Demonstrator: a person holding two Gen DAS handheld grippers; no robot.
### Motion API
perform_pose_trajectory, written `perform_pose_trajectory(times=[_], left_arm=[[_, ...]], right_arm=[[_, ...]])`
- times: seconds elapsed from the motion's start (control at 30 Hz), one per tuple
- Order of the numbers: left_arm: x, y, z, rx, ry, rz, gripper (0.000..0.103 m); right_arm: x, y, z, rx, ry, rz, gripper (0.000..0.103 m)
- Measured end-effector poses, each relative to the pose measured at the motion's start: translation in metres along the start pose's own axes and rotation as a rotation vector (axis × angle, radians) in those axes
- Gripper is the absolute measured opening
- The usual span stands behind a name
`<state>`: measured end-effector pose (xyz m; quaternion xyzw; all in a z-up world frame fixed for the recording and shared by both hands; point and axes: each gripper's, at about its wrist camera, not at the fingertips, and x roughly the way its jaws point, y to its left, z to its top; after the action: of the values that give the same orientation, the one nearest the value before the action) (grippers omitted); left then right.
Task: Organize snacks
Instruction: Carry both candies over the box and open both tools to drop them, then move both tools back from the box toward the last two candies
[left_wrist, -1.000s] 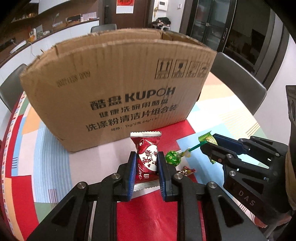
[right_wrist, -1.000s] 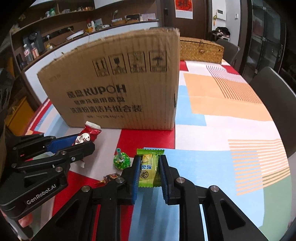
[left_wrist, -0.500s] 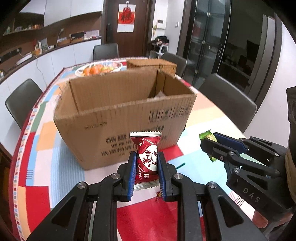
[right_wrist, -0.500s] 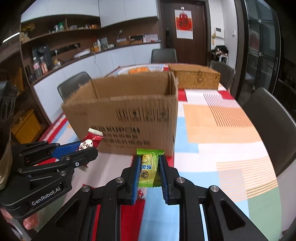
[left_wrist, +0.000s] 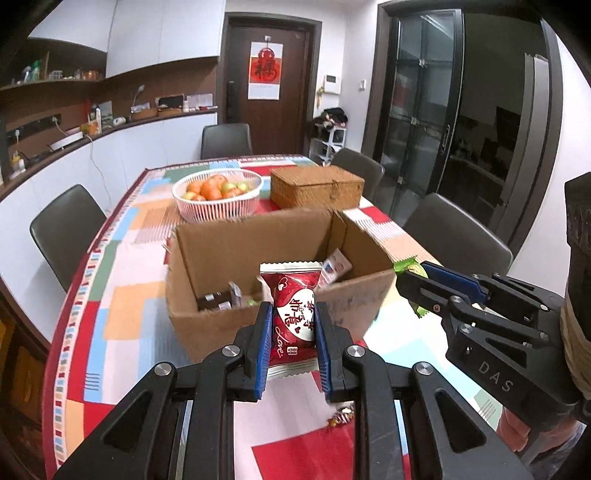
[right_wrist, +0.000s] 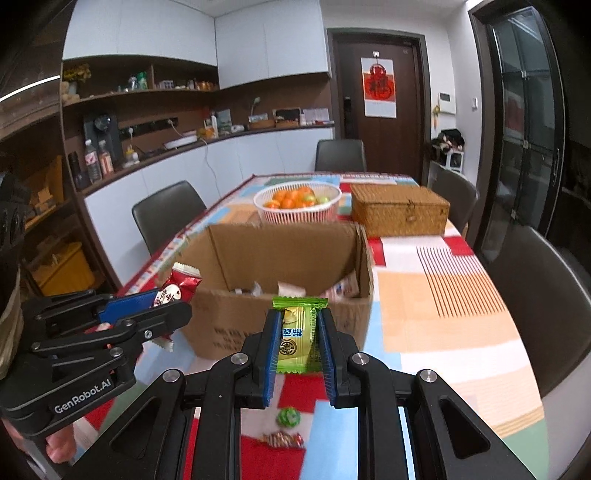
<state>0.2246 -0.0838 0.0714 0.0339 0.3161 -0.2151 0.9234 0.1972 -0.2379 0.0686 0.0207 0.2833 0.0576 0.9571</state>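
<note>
My left gripper (left_wrist: 292, 314) is shut on a red snack packet (left_wrist: 293, 314) with white writing, held in the air just in front of the open cardboard box (left_wrist: 207, 325). My right gripper (right_wrist: 297, 325) is shut on a green-yellow snack packet (right_wrist: 297, 336), also raised at the box's near wall (right_wrist: 229, 328). Several small packets (left_wrist: 218, 299) lie inside the box. The right gripper shows at the right of the left wrist view (left_wrist: 413, 280). The left gripper shows at the left of the right wrist view (right_wrist: 173, 306).
A green round candy (right_wrist: 289, 416) and a red-wrapped candy (right_wrist: 282, 439) lie on the patchwork tablecloth (right_wrist: 443, 295) below the grippers. Behind the box stand a white basket of fruit (left_wrist: 217, 195) and a wicker chest (left_wrist: 316, 186). Dark chairs (left_wrist: 62, 232) surround the table.
Both grippers have risen from table height with their packets. The view went from the box's printed side wall to looking down into its open top.
</note>
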Motion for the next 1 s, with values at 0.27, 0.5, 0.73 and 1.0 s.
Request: perform_pose_trajectory(times=[0.27, 0.5, 0.73, 1.0], left_arm=[[-0.004, 0.015, 0.023, -0.001, -0.041, 0.037, 0.023], [0.012, 0.03, 0.04, -0.019, -0.028, 0.049, 0.023], [0.037, 0.041, 0.053, -0.023, 0.008, 0.056, 0.023], [0.064, 0.053, 0.067, -0.046, 0.053, 0.097, 0.039]], right_arm=[[0.01, 0.01, 0.028, -0.036, -0.032, 0.01, 0.022], [0.026, 0.013, 0.049, -0.048, -0.028, 0.008, 0.022], [0.051, 0.012, 0.069, -0.072, 0.0, -0.012, 0.022], [0.077, 0.01, 0.086, -0.076, 0.032, -0.021, 0.022]])
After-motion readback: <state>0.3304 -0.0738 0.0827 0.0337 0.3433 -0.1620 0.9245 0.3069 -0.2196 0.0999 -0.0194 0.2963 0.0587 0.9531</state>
